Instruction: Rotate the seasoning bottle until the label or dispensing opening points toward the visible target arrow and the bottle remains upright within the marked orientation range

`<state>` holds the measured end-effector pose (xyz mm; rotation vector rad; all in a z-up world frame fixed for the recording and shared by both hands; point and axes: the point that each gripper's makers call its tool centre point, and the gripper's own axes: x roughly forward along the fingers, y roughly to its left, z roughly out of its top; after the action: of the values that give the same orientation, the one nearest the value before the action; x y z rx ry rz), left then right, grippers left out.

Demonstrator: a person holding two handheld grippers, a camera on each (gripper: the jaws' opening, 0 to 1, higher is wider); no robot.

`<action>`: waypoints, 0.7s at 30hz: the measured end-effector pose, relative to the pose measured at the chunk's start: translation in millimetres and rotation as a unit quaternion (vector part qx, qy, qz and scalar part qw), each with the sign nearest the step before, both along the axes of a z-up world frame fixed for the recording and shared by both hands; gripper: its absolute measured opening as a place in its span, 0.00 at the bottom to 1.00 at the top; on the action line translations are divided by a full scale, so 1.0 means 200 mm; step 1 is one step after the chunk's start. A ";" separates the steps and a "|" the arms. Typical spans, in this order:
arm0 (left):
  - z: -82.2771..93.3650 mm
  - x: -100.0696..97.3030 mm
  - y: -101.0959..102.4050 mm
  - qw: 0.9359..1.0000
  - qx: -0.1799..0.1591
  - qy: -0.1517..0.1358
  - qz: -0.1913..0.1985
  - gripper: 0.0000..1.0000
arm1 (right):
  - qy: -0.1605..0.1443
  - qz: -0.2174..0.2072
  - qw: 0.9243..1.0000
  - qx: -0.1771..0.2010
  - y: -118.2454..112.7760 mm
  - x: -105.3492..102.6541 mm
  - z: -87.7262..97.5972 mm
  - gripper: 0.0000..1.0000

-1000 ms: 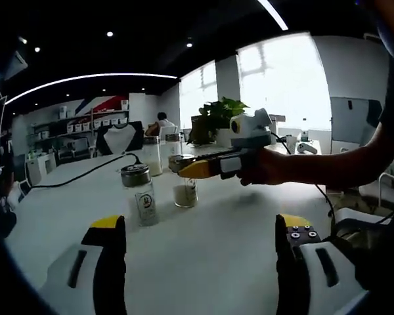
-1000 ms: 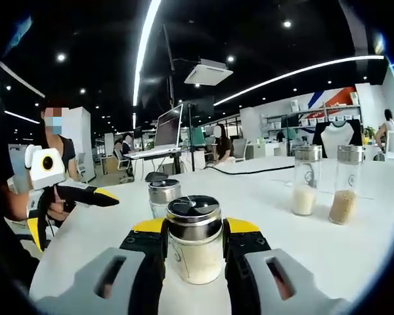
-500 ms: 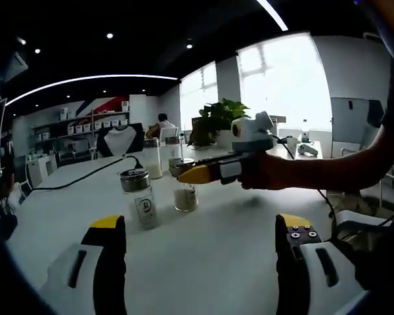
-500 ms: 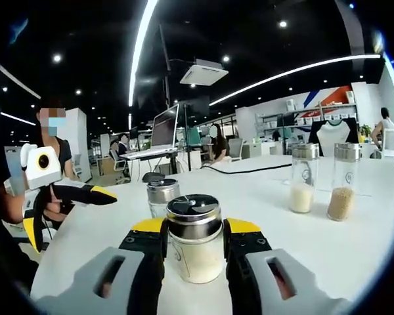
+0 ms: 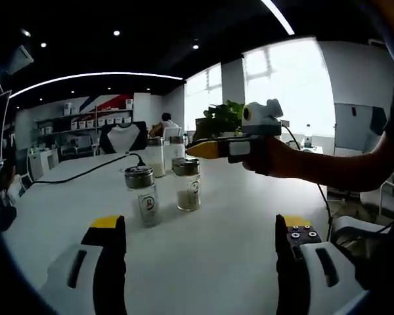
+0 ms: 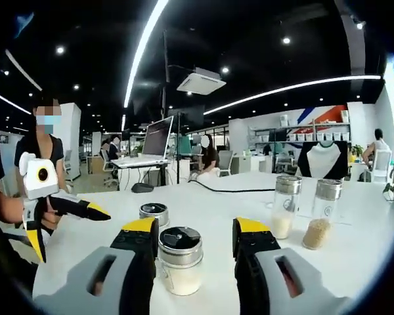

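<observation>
The seasoning bottle (image 6: pixel 179 260) was seen standing upright on the white worktop (image 6: pixel 217 210), between the jaws of the right hand-held gripper (image 6: pixel 192 236) but lower than their yellow tips; a gap was visible on each side of its metal cap, so the jaws were spread and nothing was pinched. In the left gripper view, the same bottle (image 5: pixel 187 184) was seen below the raised right hand-held gripper (image 5: pixel 210 149), close beside a second bottle (image 5: pixel 142 195). The left hand-held gripper (image 5: pixel 200 226) was held wide apart over bare worktop, well short of both bottles.

No target arrow or marked range could be made out on the worktop, so the bottle's heading could not be checked against it; a wrong final direction was judged the chief risk. If the jaws were lowered again off-centre, the cap could be struck by a yellow tip and the bottle tipped. The second bottle (image 6: pixel 154 213) stood just behind, and could be knocked if the seasoning bottle were pushed backward or swung wide. Two taller jars (image 6: pixel 284 207) stood well apart to the right and were judged out of danger.
</observation>
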<state>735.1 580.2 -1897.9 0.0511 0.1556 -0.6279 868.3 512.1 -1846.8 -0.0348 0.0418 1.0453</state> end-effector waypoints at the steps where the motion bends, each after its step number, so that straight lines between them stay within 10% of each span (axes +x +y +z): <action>1: 0.00 0.00 0.00 1.000 -0.001 0.000 0.000 1.00 | 0.002 -0.008 1.000 0.001 -0.01 0.02 0.00 0.43; 21: 0.01 -0.03 -0.04 1.000 -0.021 0.008 -0.014 1.00 | -0.011 -0.149 0.989 -0.015 -0.10 0.56 -0.05 0.41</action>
<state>729.1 572.3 -1895.4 0.0083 0.1568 -0.6590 979.5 493.1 -1855.8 -0.0645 0.0416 0.7461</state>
